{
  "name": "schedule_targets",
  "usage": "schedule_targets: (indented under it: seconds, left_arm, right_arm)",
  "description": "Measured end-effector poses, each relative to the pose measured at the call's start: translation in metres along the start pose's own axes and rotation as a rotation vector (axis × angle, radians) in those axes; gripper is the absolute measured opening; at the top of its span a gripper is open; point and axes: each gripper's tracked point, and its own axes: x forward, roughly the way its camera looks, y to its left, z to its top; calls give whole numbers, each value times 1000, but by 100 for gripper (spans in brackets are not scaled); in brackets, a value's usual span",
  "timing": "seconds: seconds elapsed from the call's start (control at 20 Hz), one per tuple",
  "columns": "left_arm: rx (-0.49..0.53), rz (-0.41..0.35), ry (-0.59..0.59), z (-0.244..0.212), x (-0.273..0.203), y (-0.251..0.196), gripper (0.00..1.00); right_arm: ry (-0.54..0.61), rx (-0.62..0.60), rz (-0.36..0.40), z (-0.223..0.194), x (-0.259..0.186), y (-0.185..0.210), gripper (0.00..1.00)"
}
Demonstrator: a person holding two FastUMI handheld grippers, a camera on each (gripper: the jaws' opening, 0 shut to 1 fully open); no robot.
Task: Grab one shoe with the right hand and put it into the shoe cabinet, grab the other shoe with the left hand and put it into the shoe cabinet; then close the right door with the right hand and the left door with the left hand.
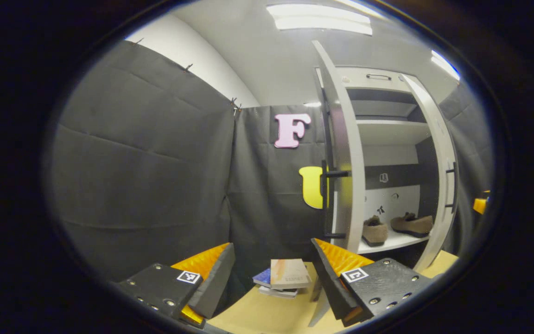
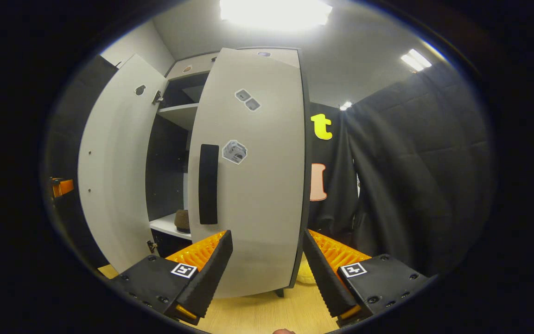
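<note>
Brown suede shoes (image 1: 375, 230) (image 1: 412, 223) sit lower right in the left gripper view, on the white cabinet's bottom shelf (image 1: 394, 241): placing looks done. Left gripper (image 1: 271, 278) gapes empty by the white left door (image 1: 343, 153). Right gripper (image 2: 264, 266) is spread empty, squared to the grey right door (image 2: 253, 185) beside its black handle (image 2: 208, 183) for the push.

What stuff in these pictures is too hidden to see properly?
- Right gripper view: the right door covers most of the cabinet; one brown shoe peeks out.
- Left gripper view: the lower books in the stack hide under the top one.
- Left gripper view: top shelf interior is dark.
</note>
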Motion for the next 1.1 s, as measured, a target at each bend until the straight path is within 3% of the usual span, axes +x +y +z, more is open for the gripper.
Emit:
schedule_targets:
  seconds: [0.5,0.9,1.1]
  left_arm:
    - [18,14,3,6,58,-10,100]
    - [6,27,4,6,51,-17,100]
    - [-8,-11,3,6,49,-33,100]
  right_arm:
    - [65,24,-42,-31,-17,-31,97]
    - [71,32,-32,-38,-20,-29,96]
    - [71,22,-23,-39,-22,-24,96]
